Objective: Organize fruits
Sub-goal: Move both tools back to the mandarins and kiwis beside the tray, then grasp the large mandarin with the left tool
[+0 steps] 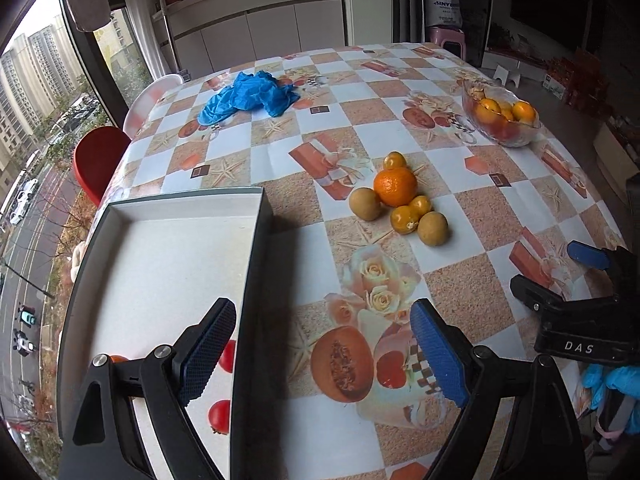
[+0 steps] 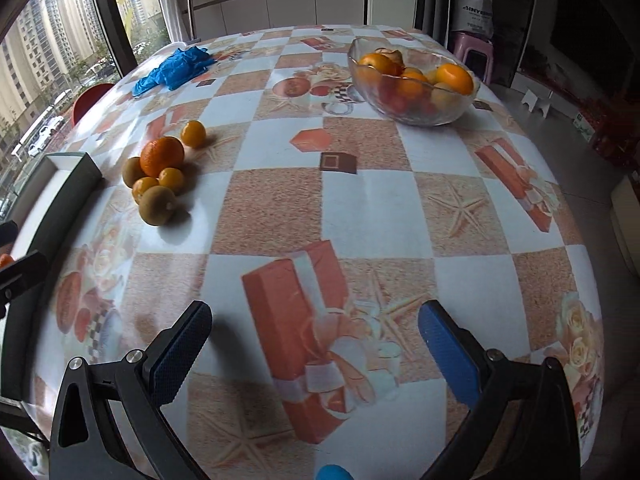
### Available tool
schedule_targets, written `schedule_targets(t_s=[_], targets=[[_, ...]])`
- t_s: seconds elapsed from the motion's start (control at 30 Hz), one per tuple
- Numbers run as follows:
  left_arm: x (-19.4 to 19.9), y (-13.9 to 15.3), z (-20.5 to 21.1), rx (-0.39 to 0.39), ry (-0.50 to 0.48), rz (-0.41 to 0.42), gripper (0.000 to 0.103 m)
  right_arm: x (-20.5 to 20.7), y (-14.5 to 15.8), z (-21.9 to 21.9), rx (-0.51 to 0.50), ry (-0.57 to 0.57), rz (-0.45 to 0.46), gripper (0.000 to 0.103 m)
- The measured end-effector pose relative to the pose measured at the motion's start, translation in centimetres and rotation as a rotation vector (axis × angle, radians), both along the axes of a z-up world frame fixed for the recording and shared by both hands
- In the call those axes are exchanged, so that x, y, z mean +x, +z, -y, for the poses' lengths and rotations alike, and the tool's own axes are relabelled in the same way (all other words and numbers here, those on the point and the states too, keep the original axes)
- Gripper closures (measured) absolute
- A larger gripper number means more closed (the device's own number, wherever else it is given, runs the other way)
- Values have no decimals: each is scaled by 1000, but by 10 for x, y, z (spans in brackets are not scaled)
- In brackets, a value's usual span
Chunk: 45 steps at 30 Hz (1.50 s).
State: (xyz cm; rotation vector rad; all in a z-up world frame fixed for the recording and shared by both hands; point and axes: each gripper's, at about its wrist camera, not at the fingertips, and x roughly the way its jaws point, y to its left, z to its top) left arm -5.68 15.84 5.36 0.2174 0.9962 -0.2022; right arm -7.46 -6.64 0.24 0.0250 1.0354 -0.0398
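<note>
Left claw (image 1: 324, 344) spread wide, empty, hovered over worktop (image 1: 500, 216), one finger above near edge of white tray (image 1: 168, 264); likely staged to sort fruit into tray. Right claw (image 2: 316, 344) likewise spread, holding nothing, low over tablecloth. Loose fruit cluster just right of tray's far corner: large orange (image 1: 395, 186), small oranges, two brownish fruits, all touching. Glass bowl (image 1: 502, 114) of fruit far right. Blue gloves (image 1: 248, 96) far left. Lettering "DAS" read on right claw body.
</note>
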Motion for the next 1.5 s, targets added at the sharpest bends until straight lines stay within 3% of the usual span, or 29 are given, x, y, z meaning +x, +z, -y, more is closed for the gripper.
schedule_targets(t_s=[0.2, 0.4, 0.73, 0.87, 1.07, 1.27, 1.5], targets=[[29, -7, 21, -29, -2, -37, 13, -14, -2, 3, -5, 31, 97, 0], [62, -6, 39, -73, 9, -50, 13, -15, -2, 3, 0, 34, 104, 0], [101, -29, 74, -34, -29, -94, 13, -16, -2, 4, 10, 35, 110, 0], [106, -42, 82, -1, -54, -143, 39, -16, -2, 4, 12, 35, 111, 0], [106, -39, 88, -15, -79, -130, 63, -16, -2, 4, 10, 35, 110, 0], [95, -27, 81, -60, -55, -84, 63, -16, -2, 4, 9, 35, 110, 0], [54, -3, 63, -68, -69, 15, 63, -16, -2, 4, 4, 36, 107, 0]])
